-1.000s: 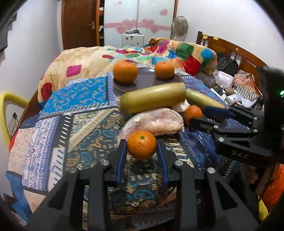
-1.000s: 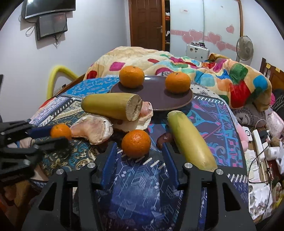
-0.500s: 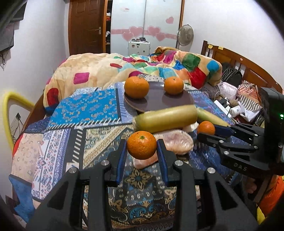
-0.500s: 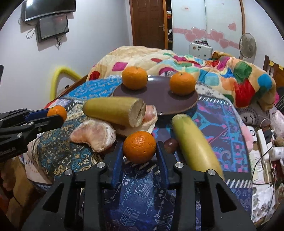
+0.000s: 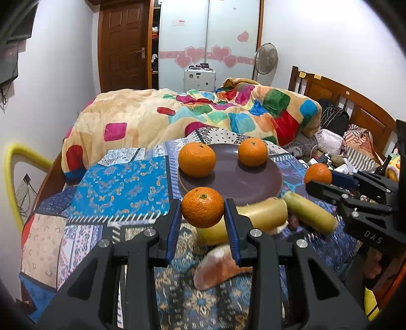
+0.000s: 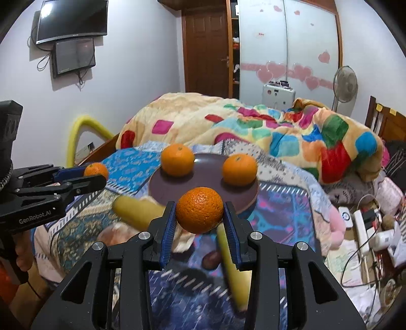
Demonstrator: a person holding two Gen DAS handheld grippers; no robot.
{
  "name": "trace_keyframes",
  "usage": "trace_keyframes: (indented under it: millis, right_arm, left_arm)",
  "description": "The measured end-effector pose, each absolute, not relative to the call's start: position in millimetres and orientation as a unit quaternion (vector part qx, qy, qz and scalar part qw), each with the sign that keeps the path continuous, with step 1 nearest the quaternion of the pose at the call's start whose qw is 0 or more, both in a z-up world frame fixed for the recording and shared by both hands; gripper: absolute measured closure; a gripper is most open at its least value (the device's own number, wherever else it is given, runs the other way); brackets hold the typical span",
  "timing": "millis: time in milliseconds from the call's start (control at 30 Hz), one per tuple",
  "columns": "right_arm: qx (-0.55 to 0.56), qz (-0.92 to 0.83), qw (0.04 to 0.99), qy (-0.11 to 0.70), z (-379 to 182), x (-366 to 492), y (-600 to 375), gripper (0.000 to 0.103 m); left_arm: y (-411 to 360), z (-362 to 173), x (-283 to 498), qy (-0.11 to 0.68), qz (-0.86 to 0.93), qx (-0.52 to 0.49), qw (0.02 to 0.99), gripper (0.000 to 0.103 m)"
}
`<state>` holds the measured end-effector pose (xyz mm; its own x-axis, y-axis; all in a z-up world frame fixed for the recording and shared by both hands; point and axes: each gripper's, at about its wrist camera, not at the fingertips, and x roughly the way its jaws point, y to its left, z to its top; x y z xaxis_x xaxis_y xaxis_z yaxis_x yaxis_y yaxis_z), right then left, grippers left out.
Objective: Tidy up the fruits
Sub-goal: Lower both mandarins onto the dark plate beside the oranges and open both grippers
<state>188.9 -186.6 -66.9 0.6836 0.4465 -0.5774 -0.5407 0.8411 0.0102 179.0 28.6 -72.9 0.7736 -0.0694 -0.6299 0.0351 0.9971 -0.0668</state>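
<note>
Orange round tangerines, four: two on dark brown round plate (image 5: 243, 182). One pinched in left gripper (image 5: 203, 207), one in right gripper (image 6: 199, 213).

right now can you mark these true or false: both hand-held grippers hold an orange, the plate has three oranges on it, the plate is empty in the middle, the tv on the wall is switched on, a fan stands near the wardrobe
1. Each hand-held gripper holds an orange. True: the left hand-held gripper is shut on one orange, the right hand-held gripper on another orange.
2. The plate carries three oranges. False: two sit on it.
3. The plate's middle is bare. True.
4. The wall tv is switched on. False: its screen is dark.
5. A fan stands near the wardrobe. True.
</note>
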Motion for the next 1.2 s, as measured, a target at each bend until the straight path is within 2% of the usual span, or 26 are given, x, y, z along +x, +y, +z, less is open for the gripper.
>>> trace_keyframes:
  millis: [367, 1033, 1067, 1133, 1167, 1200]
  right_arm:
    - [-0.089, 0.269, 0.916, 0.285, -66, 229, -174, 0.069]
    - [-0.141, 0.284, 0.880, 0.354, -89, 287, -142, 0.069]
    - [-0.140, 0.284, 0.880, 0.354, -89, 288, -142, 0.069]
    - [-0.135, 0.286, 0.880, 0.354, -88, 287, -144, 0.063]
    - [-0.134, 0.286, 0.881, 0.352, -88, 288, -143, 0.056]
    - [-0.134, 0.284, 0.883, 0.348, -87, 287, -143, 0.052]
  left_arm:
    - [30, -80, 227, 0.343, -0.025, -0.010, 0.939, 0.069]
    - [26, -117, 293, 0.404, -0.056, -0.012, 0.913, 0.068]
    - [26, -117, 294, 0.403, -0.056, -0.012, 0.913, 0.063]
    - [27, -114, 293, 0.401, -0.052, -0.014, 0.915, 0.045]
    - [27, -112, 291, 0.395, -0.049, -0.015, 0.917, 0.037]
    - [28, -110, 289, 0.387, -0.046, -0.016, 0.921, 0.037]
